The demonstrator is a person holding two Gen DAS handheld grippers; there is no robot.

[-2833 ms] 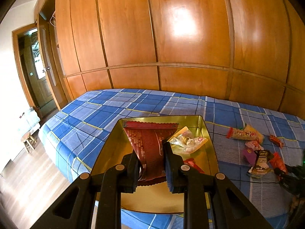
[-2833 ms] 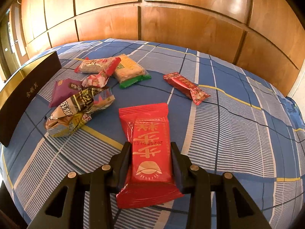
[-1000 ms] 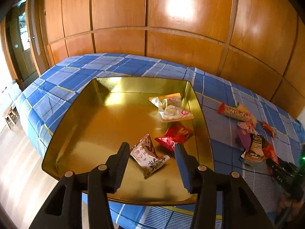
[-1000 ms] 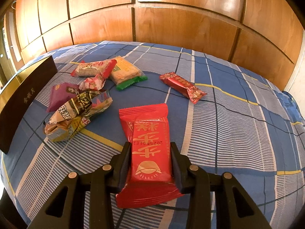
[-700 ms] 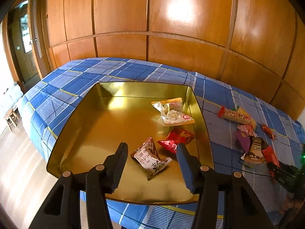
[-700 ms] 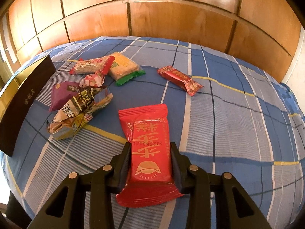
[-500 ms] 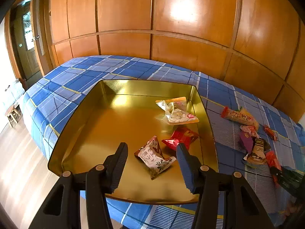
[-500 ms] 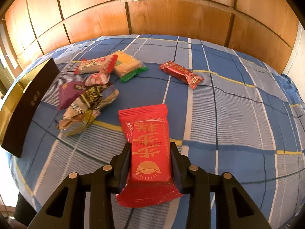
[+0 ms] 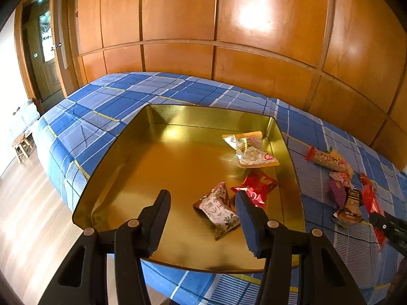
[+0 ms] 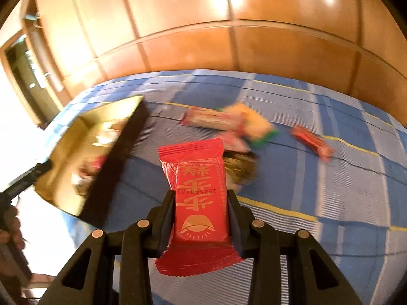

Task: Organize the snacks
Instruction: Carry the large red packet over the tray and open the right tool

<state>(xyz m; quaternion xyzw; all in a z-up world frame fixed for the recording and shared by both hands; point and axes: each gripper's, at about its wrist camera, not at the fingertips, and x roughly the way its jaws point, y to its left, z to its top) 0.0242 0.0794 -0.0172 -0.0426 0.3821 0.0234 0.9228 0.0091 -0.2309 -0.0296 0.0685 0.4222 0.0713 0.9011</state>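
Note:
My right gripper (image 10: 200, 195) is shut on a flat red snack packet (image 10: 198, 190) and holds it in the air over the blue checked bed, just right of the gold tray (image 10: 76, 139); this view is blurred by motion. My left gripper (image 9: 202, 198) hangs open above the gold tray (image 9: 165, 165) with nothing between its fingers. A white and brown packet (image 9: 218, 209), a red packet (image 9: 259, 184) and a clear orange-edged packet (image 9: 250, 150) lie in the tray.
Several loose snacks (image 9: 328, 158) lie on the bed (image 9: 114, 96) right of the tray, also seen as loose snacks (image 10: 229, 122). Wooden wall panels (image 9: 229, 25) stand behind the bed. A hand (image 10: 10, 218) shows at the left edge. Floor and a stool (image 9: 21, 145) lie to the left.
My left gripper has let go of its packet, which now lies in the tray, and has stayed open. My right gripper has lifted the red packet off the bed and swung left towards the tray.

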